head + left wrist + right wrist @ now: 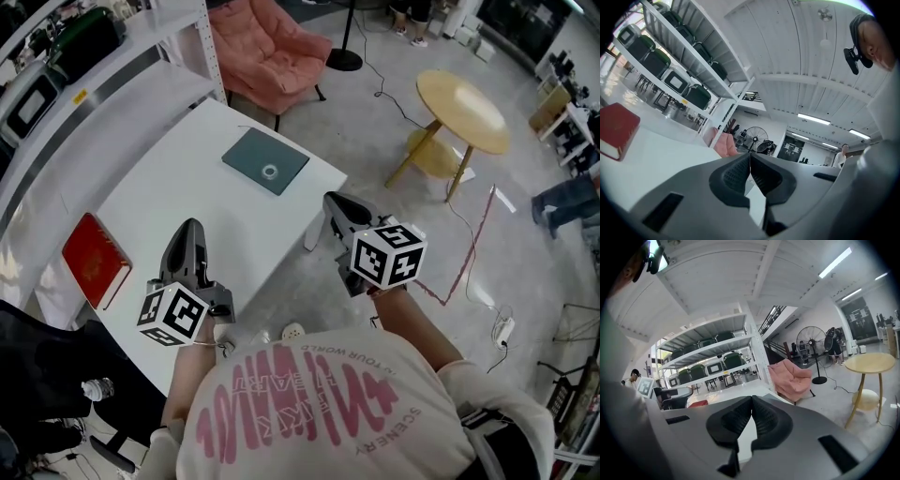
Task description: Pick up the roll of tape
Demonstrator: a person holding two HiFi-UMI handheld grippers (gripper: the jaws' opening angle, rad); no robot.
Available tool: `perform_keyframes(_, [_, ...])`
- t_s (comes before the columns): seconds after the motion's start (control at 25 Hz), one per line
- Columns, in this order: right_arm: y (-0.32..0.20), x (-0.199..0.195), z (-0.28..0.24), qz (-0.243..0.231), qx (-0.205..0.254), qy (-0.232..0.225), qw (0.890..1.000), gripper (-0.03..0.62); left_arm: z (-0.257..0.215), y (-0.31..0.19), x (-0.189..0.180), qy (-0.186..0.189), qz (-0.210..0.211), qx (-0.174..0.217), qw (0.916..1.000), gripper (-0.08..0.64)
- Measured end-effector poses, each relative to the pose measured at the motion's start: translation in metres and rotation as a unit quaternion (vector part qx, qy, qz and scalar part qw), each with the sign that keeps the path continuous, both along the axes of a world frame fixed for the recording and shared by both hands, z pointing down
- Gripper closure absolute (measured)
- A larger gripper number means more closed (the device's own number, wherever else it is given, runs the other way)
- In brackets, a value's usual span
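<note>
The roll of tape is a small pale ring lying on a teal mat at the far side of the white table. My left gripper hovers over the table's near part, well short of the mat, with its jaws closed tip to tip and nothing between them. My right gripper is off the table's right edge, over the floor. It is shut and empty. The tape does not show in either gripper view.
A red book lies at the table's left edge. White shelving with dark cases runs along the left. A pink armchair stands beyond the table, a round wooden side table to the right, with cables on the floor.
</note>
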State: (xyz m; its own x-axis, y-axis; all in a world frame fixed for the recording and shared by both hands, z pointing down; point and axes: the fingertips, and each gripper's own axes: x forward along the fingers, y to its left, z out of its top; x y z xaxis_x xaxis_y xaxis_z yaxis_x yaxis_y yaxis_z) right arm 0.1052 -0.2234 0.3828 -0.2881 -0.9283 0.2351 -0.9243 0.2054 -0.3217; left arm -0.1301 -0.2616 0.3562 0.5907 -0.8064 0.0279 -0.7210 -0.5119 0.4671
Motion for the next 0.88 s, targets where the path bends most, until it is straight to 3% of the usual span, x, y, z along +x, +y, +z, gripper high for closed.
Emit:
perform_keyframes(0.48, [-0.061,-0.004,0.03,-0.035,-0.036,-0.029,0.998,0.577,0.026,-0.036,0.007,0.0,-0.014,-0.03,0.9995,0.535])
perform_keyframes(0.88, [-0.155,0.0,0.071,-0.098,-0.101,-0.036,0.989,0.577,0.043,-0.089,0.02,-0.004,-0.065,-0.065,0.9958,0.535])
